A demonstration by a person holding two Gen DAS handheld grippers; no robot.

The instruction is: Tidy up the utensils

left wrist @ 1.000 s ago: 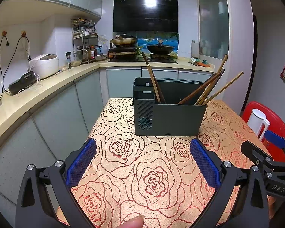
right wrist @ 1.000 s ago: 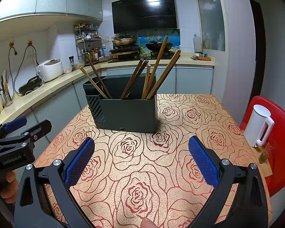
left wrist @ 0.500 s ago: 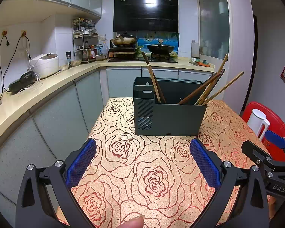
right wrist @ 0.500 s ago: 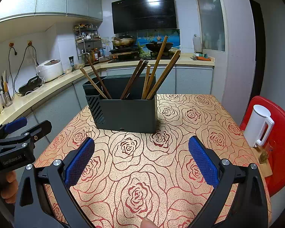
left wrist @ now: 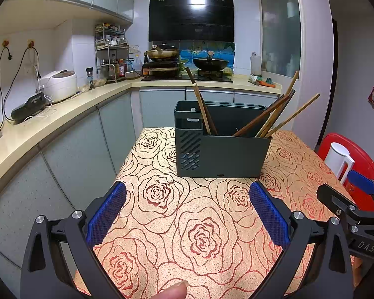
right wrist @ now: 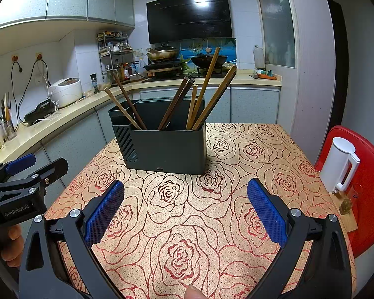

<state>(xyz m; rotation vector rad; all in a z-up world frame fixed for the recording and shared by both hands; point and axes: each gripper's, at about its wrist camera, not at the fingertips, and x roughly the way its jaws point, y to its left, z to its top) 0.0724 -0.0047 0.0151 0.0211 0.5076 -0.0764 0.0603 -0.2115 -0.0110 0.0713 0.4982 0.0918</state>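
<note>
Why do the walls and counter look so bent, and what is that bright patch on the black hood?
Left wrist view: fisheye lens bows the counter, dark corners; glare on the range hood. Right wrist view: same curving, same hood reflection; the holder looks sharp.

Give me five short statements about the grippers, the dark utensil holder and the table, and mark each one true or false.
1. Both the left gripper and the right gripper are open and hold nothing. True.
2. The utensil holder lies on its side. False: it stands upright on the table.
3. Wooden chopsticks lean inside the holder. True.
4. A white kettle stands on the table. False: it stands beside the table, on a red chair.
5. Loose chopsticks lie on the tablecloth. False: none are visible there.
</note>
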